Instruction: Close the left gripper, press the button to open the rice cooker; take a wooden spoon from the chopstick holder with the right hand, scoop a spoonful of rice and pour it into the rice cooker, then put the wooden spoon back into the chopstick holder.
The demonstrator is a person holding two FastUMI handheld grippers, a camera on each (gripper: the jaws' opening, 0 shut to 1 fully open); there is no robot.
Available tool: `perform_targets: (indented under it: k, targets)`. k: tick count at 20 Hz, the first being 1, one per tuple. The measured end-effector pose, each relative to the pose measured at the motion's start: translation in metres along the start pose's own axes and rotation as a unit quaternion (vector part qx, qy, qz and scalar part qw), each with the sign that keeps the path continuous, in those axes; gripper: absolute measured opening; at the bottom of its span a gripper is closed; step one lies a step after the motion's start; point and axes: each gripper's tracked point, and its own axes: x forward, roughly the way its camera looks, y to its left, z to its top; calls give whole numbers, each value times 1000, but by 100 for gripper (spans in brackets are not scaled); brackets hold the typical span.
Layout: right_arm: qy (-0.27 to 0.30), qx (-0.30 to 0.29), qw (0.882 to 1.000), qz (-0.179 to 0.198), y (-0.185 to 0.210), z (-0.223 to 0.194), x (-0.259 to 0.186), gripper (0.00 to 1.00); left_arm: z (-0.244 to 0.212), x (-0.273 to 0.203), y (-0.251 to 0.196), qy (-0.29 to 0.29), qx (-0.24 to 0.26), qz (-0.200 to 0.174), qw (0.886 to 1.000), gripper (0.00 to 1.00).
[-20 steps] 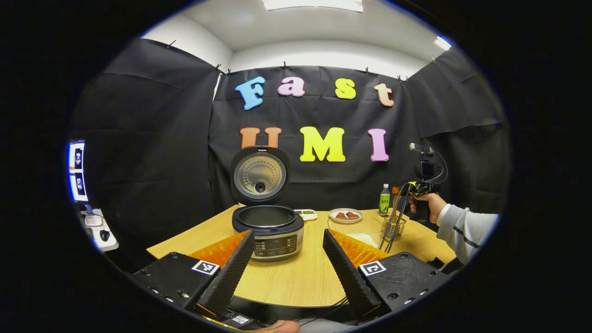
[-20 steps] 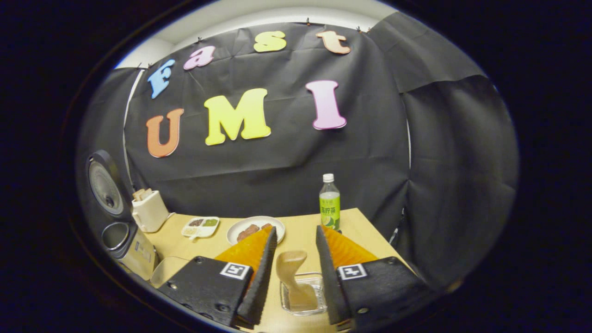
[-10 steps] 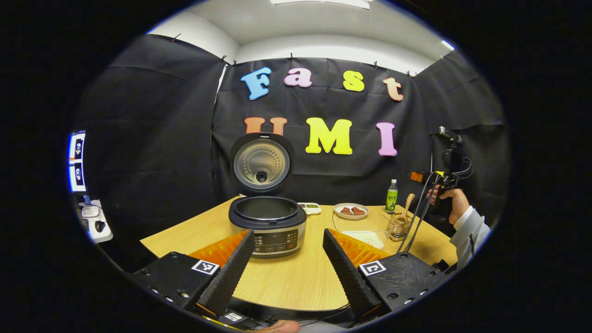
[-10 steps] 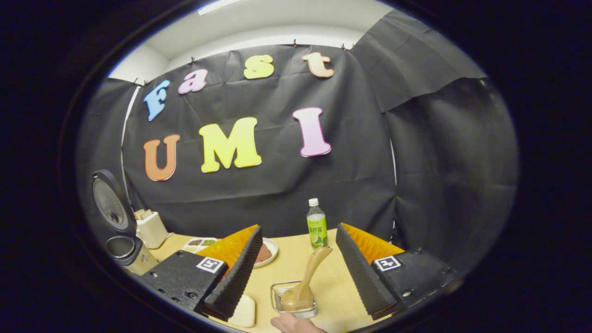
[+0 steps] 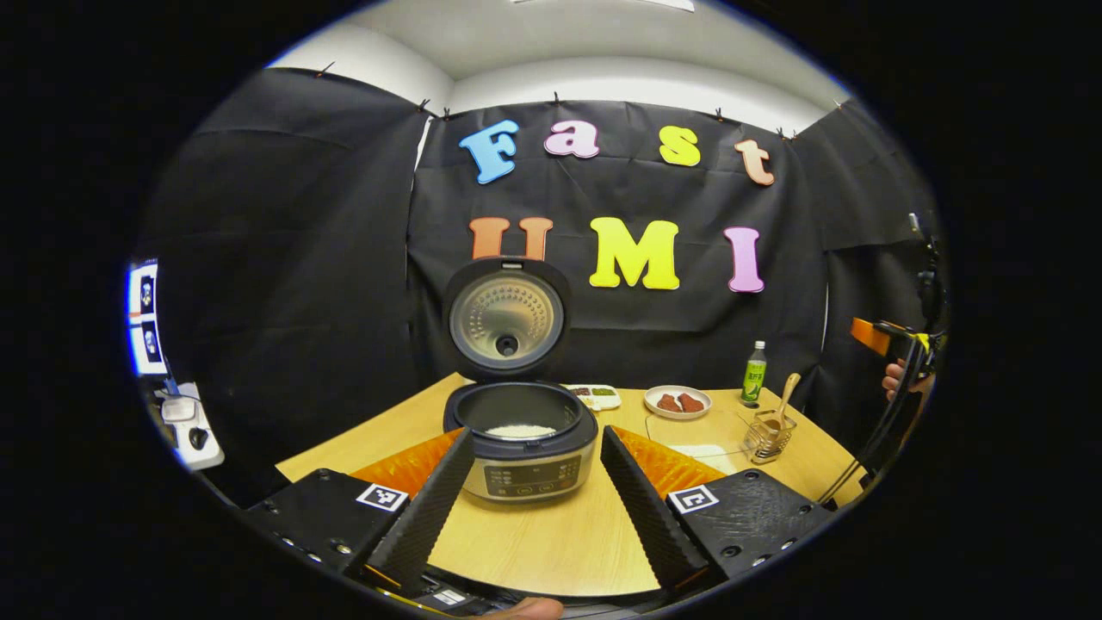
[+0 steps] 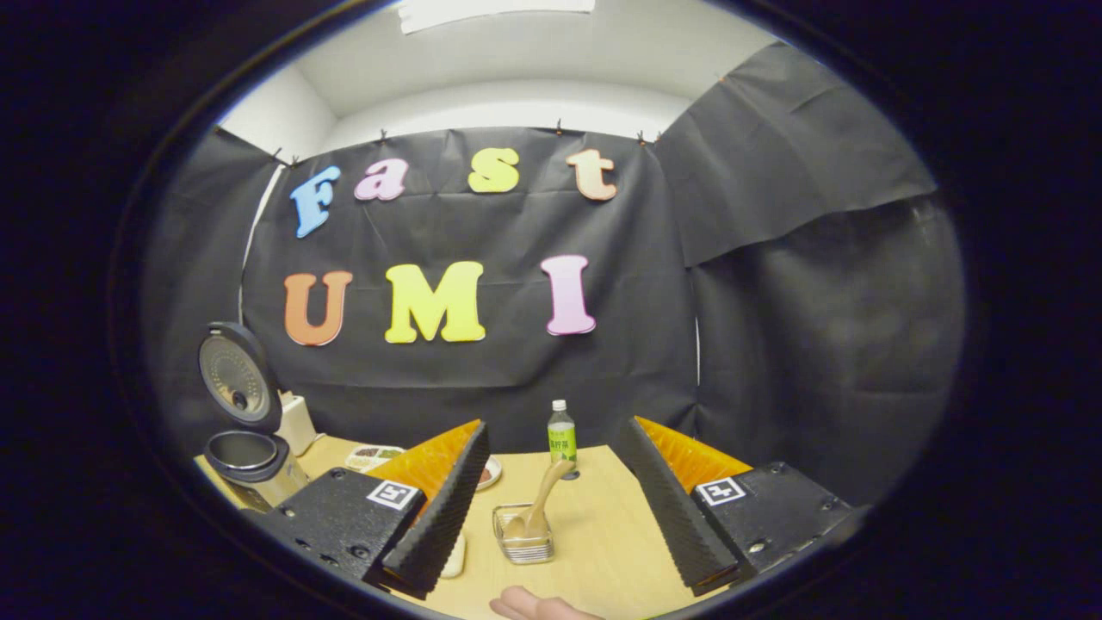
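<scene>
The job looks all but finished. The round silver-and-black rice cooker (image 5: pixel 523 443) stands open on the pale wood-grain desk (image 5: pixel 560 525), its domed lid (image 5: pixel 506 317) tipped upright at the cooker's twelve o'clock, the perforated metal inner plate facing forward. A low white mound of rice (image 5: pixel 520 430) lies in the dark inner pot. The light wooden spoon (image 6: pixel 538 501), smooth with a rounded bowl, sits bowl-down in the small clear square chopstick holder (image 6: pixel 523 544), its handle leaning toward one o'clock. So the put-back step appears done, and I judge what remains is only to draw both hands clear without knocking the holder.

The left claw (image 5: pixel 535 491) is spread wide and holds nothing; its ribbed fingers frame the cooker's front panel, which lies between them but well off. The right claw (image 6: pixel 555 504) is likewise spread and empty, the spoon and holder standing between its fingers but apart from both. In the left gripper view the holder sits at the cooker's three o'clock, just beyond a clear flat container (image 5: pixel 689 430) whose contents I cannot make out.

Farther back on the desk stand a green plastic bottle with a white cap (image 6: pixel 560 436) and a white round plate of brown food (image 5: pixel 677 401), with a small white divided dish (image 5: pixel 594 394) beside it. A fingertip (image 6: pixel 529 604) shows at six o'clock in the right gripper view.
</scene>
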Motion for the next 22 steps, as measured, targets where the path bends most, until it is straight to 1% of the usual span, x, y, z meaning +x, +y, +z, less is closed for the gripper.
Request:
perform_targets:
  k: [1, 2, 3, 4, 5, 7, 10, 12, 13, 15, 17, 18, 19, 20, 21, 22]
  targets:
    - [-1, -2, 1000, 4, 0, 3, -9, 97, 9, 7, -1, 0, -5, -1, 1000, 95]
    - [1, -5, 1000, 14, -1, 4, -19, 100, 15, 11, -3, 3, -8, -3, 1000, 95]
    - [2, -10, 1000, 17, -1, 3, -28, 100, 23, 16, -1, 2, 1, 2, 1000, 94]
    - [1, -19, 1000, 16, -3, 2, -36, 100, 31, 22, 5, 1, 13, 9, 1000, 95]
    - [-5, -28, 1000, 11, -7, 5, -43, 97, 41, 27, 8, -3, 21, 13, 1000, 94]
    - [-14, -41, 999, 7, -11, 4, -56, 97, 66, 36, 5, -16, 27, 11, 999, 95]
    - [-7, -27, 999, 31, -3, -6, -77, 100, 99, 52, 9, -31, 25, 16, 999, 94]
    - [-3, -12, 1000, 24, -13, -20, -87, 100, 114, 61, 5, -29, 26, 11, 999, 94]
    - [-2, -5, 1000, 15, -19, -26, -91, 100, 122, 65, 9, -32, 33, 16, 999, 94]
    - [-4, 6, 1000, 2, -30, -33, -95, 100, 140, 76, 6, -38, 32, 7, 999, 95]
    - [-1, 14, 1000, 4, -33, -39, -96, 100, 168, 91, 16, -71, 44, 19, 996, 96]
    - [-3, 16, 1000, 7, -34, -39, -96, 100, 171, 99, 20, -72, 50, 25, 996, 95]
    - [-4, 17, 1000, 9, -35, -39, -95, 97, 172, 106, 25, -70, 48, 30, 996, 95]
    - [-5, 15, 1000, 12, -36, -40, -95, 100, 170, 116, 25, -60, 38, 27, 997, 95]
    - [-6, 14, 1000, 15, -37, -41, -94, 97, 172, 125, 24, -60, 22, 20, 998, 95]
    - [-7, 14, 1000, 17, -36, -41, -93, 100, 179, 136, 27, -64, 12, 21, 998, 95]
